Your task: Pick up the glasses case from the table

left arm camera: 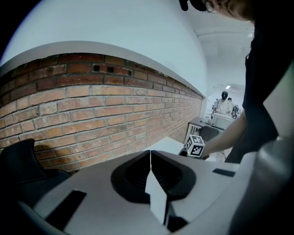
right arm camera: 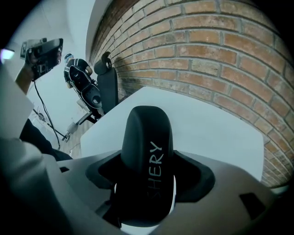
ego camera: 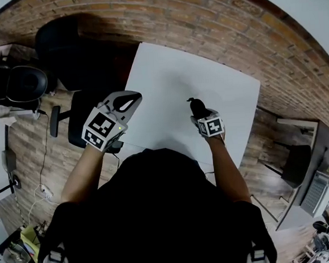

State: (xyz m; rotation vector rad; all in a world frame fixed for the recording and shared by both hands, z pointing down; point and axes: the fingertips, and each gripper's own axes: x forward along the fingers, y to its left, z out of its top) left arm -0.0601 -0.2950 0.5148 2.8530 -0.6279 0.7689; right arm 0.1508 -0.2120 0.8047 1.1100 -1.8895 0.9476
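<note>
The right claw [right arm camera: 146, 195] is pinching the black glasses case [right arm camera: 144, 133] across its narrow width, with its jaws standing wide apart on the shell. The grip is sitting on the near part of the case, so most of its length is sticking out past the pads. That overhang is the risk: the smooth, rounded shell could be levering downward and pivoting or sliding out if the hand swings or tilts quickly.

The case's long axis is running straight along the claw's own line. Its rounded far end is pointing forward and down toward the white tabletop [right arm camera: 216, 133] and the brick wall [right arm camera: 220, 46]. It seems to be hanging clear of the surface.

The left claw [left arm camera: 150, 176] is pressed together on nothing, beside the tabletop's left edge.
</note>
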